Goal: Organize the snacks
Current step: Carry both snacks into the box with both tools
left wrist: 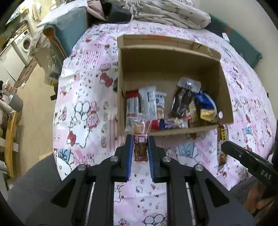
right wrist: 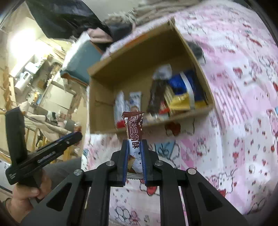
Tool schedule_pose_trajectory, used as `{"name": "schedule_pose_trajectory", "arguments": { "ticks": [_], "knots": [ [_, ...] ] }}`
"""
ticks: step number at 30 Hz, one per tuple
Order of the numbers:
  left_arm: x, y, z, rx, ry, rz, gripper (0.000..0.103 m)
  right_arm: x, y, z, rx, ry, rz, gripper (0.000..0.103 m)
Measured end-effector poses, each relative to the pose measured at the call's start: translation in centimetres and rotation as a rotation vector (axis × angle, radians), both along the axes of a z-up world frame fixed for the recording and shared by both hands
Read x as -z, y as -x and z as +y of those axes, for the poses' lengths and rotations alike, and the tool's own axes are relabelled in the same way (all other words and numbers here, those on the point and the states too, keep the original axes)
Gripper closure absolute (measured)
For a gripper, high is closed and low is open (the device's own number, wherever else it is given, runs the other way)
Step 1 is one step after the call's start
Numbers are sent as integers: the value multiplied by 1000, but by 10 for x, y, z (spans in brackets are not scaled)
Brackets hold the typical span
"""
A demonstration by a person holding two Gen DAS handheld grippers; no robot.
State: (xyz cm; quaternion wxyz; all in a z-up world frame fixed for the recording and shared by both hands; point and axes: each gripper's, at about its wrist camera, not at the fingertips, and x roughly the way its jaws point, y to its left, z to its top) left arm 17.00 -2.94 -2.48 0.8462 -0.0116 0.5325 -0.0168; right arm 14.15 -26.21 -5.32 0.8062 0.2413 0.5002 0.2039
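Note:
An open cardboard box [left wrist: 225, 90] stands on a pink patterned tablecloth [left wrist: 86, 87] and holds several snack packets [left wrist: 149, 102]. My left gripper [left wrist: 140, 137] is shut on a clear packet with a red label [left wrist: 140, 147], held just in front of the box's near wall. My right gripper [right wrist: 135, 141] is shut on a brown and white snack packet [right wrist: 134, 128], held upright in front of the box [right wrist: 104, 111]. The right gripper also shows in the left wrist view [left wrist: 224, 146], with its packet [left wrist: 222, 133] sticking up.
A heap of bedding [left wrist: 170, 12] lies behind the box. A blue-green cushion [left wrist: 69, 29] is at the back left. A washing machine [left wrist: 24, 43] and floor lie far left. The left gripper [right wrist: 78, 136] and the hand holding it appear at the left of the right wrist view.

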Motion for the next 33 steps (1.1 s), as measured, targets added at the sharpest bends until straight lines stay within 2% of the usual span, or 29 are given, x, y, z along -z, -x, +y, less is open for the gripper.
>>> {"name": "schedule_pose_trajectory", "arguments": {
  "ticks": [7, 12, 24, 33],
  "knots": [
    [-11, -18, -8, -5, 6, -38, 89, -27, -17, -8, 32, -16, -141, 89],
    [-12, -31, -11, -22, -17, -65, 89, -32, -38, -14, 56, -29, -171, 89],
    [5, -71, -23, -56, -31, -68, 89, -12, -91, -20, 88, -18, -157, 89],
    [30, -96, -42, -15, -88, -69, 87, 18, -117, -8, 61, 52, -105, 89]
  ]
}}
